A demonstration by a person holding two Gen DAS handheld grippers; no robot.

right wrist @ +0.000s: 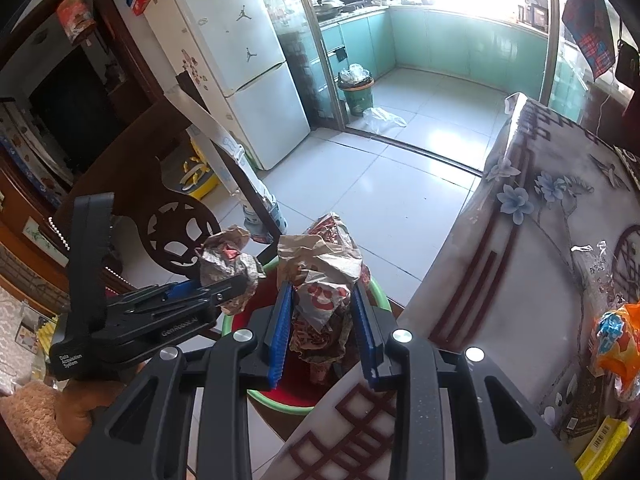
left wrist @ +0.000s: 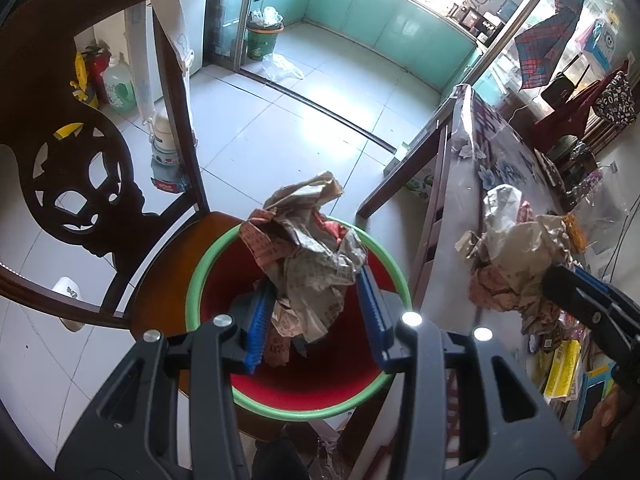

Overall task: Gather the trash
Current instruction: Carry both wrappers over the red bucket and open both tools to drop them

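A red bin with a green rim (left wrist: 196,280) stands on a wooden chair seat beside the table. My left gripper (left wrist: 314,280) points down into it, shut on a crumpled printed paper wad (left wrist: 312,256) that hangs over the bin's mouth. The right wrist view shows that gripper (right wrist: 240,280) and its wad (right wrist: 228,260) at the left. My right gripper (right wrist: 321,284) is shut on a crumpled brown wrapper with a red logo (right wrist: 324,280), above the bin's rim (right wrist: 376,296) by the table edge. From the left wrist, the right gripper (left wrist: 560,280) and its wrapper (left wrist: 516,256) sit at the right.
The carved dark chair back (left wrist: 60,160) rises left of the bin. The table with a flowered plastic cover (right wrist: 520,280) is on the right, with an orange bag (right wrist: 616,340), a yellow packet (left wrist: 564,368) and other wrappers. Tiled floor lies beyond, with a fridge (right wrist: 240,60) and a green bin (right wrist: 358,96).
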